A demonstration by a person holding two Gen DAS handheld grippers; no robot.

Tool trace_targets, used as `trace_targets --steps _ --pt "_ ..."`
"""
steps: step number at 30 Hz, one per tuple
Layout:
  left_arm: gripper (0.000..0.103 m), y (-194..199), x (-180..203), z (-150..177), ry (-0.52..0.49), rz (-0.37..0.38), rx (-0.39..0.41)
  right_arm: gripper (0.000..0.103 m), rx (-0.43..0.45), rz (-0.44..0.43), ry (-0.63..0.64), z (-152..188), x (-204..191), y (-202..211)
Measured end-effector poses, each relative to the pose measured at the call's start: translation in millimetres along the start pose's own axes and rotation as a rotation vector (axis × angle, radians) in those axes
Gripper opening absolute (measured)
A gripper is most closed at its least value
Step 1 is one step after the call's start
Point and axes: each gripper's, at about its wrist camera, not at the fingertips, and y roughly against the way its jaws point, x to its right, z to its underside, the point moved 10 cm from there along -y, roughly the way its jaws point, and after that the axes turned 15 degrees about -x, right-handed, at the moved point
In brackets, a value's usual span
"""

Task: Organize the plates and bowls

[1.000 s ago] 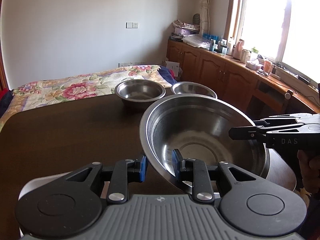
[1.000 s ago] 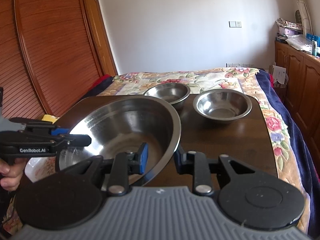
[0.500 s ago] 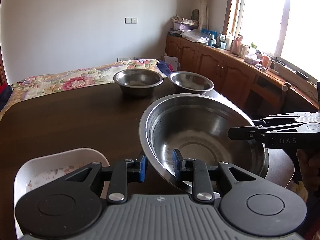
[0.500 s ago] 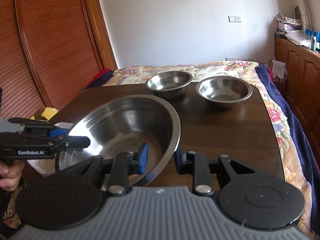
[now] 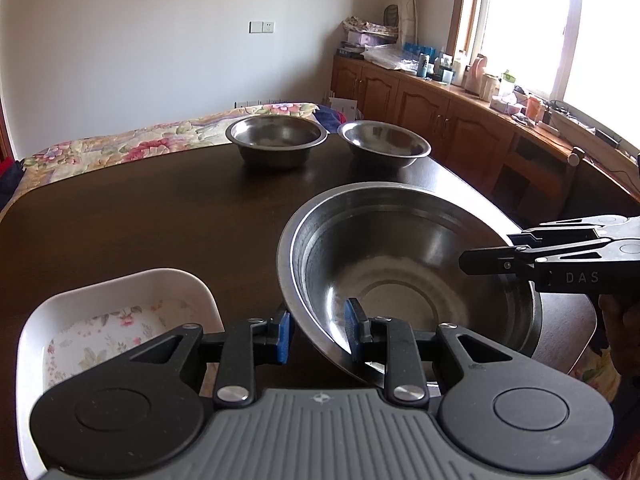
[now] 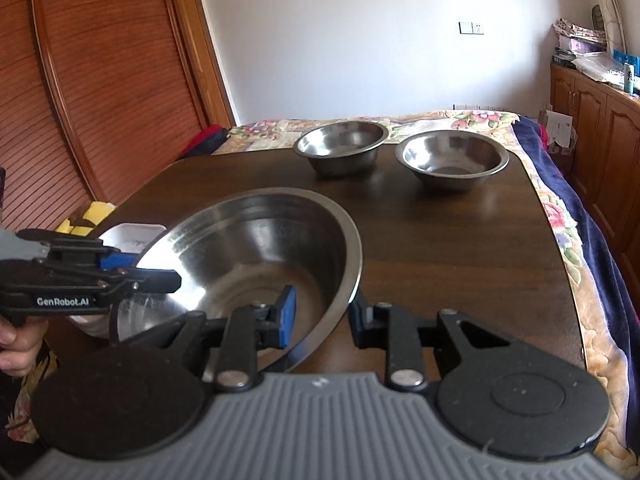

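Note:
A large steel bowl [image 5: 408, 276] [image 6: 256, 256] is held between both grippers above the near part of the dark table [image 5: 140, 216]. My left gripper [image 5: 318, 334] is shut on its left rim. My right gripper [image 6: 320, 316] is shut on its right rim. Each gripper shows in the other's view, the right one [image 5: 472, 260] and the left one [image 6: 168, 278]. Two smaller steel bowls [image 5: 276, 136] [image 5: 384, 144] stand side by side at the table's far edge, also seen in the right wrist view [image 6: 340, 144] [image 6: 452, 158]. A white square dish with a floral inside [image 5: 112, 312] sits at the near left.
A bed with a floral cover [image 5: 140, 140] lies beyond the table. Wooden cabinets with clutter on top [image 5: 460, 112] run under the window at the right. A wooden sliding door [image 6: 92, 80] is at the left. The table's right edge [image 6: 560, 240] borders the bedding.
Both grippers with the large bowl have pulled back and lowered toward the near side. The two small bowls now look farther away and the white dish has come into view.

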Motion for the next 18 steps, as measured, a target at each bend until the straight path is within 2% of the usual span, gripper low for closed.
trace_targets --steps 15,18 --pt "0.056 -2.1 -2.5 -0.7 -0.001 0.006 -0.001 0.031 -0.017 -0.022 -0.01 7.0 -0.3 -7.1" --pt "0.06 -1.1 -5.9 -2.6 0.007 0.005 0.002 0.031 -0.019 -0.02 -0.012 7.1 0.7 -8.3"
